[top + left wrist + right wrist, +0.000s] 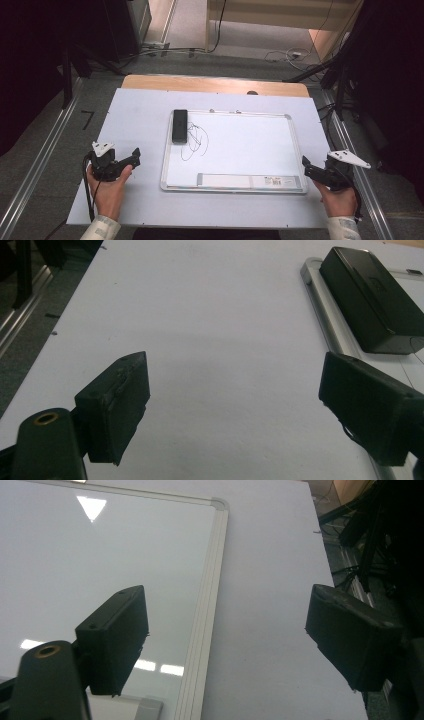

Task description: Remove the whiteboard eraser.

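Note:
A whiteboard (240,150) with a silver frame lies flat in the middle of the table, with a black scribble (196,140) near its left side. On the board's far left corner rests a black eraser block (179,125), also near the top right of the left gripper view (372,297). My left gripper (134,156) is held low over the table left of the board, jaws open and nothing between them (235,405). My right gripper (306,167) sits at the board's near right corner, open and empty (227,640), with the board's frame (210,595) running between its jaws.
A white sheet (135,120) covers the wooden table (215,84). A white label strip (250,181) runs along the board's near edge. Metal rails (37,165) flank the table on the floor, and cables (290,55) lie beyond its far edge.

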Available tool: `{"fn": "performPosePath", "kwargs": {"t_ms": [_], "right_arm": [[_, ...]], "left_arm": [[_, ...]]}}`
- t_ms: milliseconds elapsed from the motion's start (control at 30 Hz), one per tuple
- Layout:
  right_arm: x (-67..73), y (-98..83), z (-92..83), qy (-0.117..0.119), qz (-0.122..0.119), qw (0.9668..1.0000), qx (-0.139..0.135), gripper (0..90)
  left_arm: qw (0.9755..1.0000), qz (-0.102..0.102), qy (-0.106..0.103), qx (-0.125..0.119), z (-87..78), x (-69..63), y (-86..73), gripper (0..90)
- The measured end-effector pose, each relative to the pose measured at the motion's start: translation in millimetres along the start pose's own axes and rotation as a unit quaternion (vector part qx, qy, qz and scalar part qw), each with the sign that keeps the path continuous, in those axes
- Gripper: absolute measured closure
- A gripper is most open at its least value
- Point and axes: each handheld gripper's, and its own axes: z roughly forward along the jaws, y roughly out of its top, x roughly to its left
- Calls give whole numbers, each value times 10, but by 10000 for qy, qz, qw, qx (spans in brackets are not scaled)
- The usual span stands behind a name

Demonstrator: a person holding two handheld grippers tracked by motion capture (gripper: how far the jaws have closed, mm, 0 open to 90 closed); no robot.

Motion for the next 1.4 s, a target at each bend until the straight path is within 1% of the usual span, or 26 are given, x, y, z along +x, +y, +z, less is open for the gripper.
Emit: {"fn": "performPosePath", "kwargs": {"t_ms": [33, 133, 200, 367, 433, 500, 633, 900, 1067, 1200, 1400], "right_arm": [[0, 1, 4, 23, 7, 10000, 10, 120], [1, 1, 12, 20, -19, 10000, 18, 116], [2, 3, 14, 65, -6, 10000, 53, 114], [1, 1, 27, 64, -18, 9999, 102, 115], [-2, -5, 48, 33, -16, 9998, 214, 115], [-8, -4, 49, 24, 2, 9998, 202, 116], [-9, -3, 38, 27, 21, 9998, 190, 117], [-8, -3, 41, 57, 13, 9998, 195, 117], [-16, -5, 39, 57, 23, 9998, 201, 118], [-19, -5, 36, 61, 36, 9998, 200, 118], [-16, -4, 37, 63, 34, 9998, 201, 118]], "left_arm": [[10000, 0, -40, 1, 7, -9, 2, 134], [10000, 24, -6, 2, 13, -47, 4, 133], [10000, -12, -42, -3, 17, -68, 7, 131], [9999, -40, -101, 112, 52, -115, 22, 131], [9998, -29, -126, 131, 66, -131, 34, 131], [9997, -77, -179, 124, 83, -152, 55, 131], [9997, -80, -203, 93, 104, -198, 95, 131], [9993, -129, -330, 72, 182, -313, 180, 131], [9991, -152, -367, 114, 224, -360, 219, 132], [9989, -222, -403, 128, 258, -393, 253, 132], [9987, -204, -440, 130, 304, -462, 307, 132]]}}
